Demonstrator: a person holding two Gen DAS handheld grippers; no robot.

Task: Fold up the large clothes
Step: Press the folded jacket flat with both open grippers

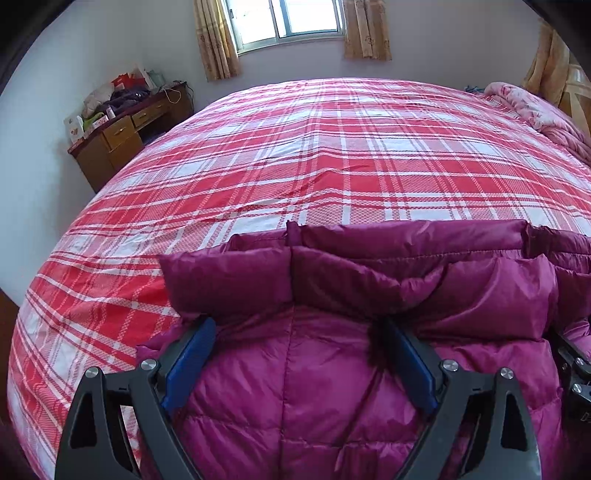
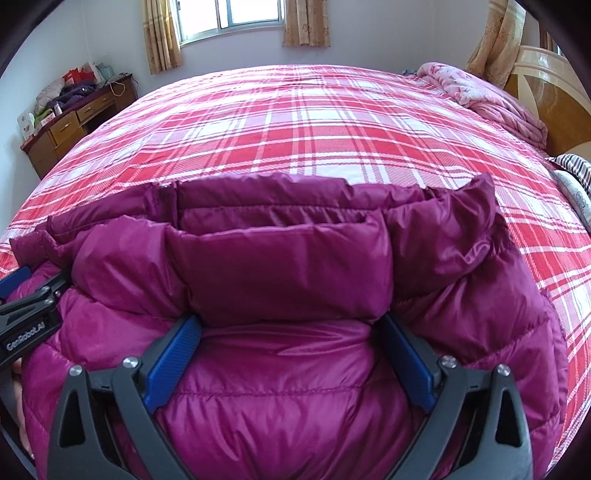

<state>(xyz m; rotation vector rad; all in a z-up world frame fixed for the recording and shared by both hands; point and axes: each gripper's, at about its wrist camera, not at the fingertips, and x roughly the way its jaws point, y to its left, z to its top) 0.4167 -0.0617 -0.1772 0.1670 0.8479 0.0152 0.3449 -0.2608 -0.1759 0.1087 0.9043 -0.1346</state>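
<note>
A magenta puffer jacket (image 1: 332,387) lies on the near side of the bed, with a folded flap across its far edge; it fills the right wrist view (image 2: 288,387) too. My left gripper (image 1: 299,328) is open, its blue-padded fingers (image 1: 192,362) wide apart over the jacket's left part, tips under the flap's edge. My right gripper (image 2: 291,325) is open the same way over the jacket's right part, fingers (image 2: 173,362) straddling a puffed fold. The left gripper's body shows at the left edge of the right wrist view (image 2: 26,317).
The bed has a red and white plaid cover (image 1: 332,147). A pink quilt (image 2: 491,99) is bunched by the wooden headboard (image 2: 546,96) at the far right. A cluttered wooden desk (image 1: 122,133) stands by the wall at left. A window with curtains (image 1: 291,22) is behind.
</note>
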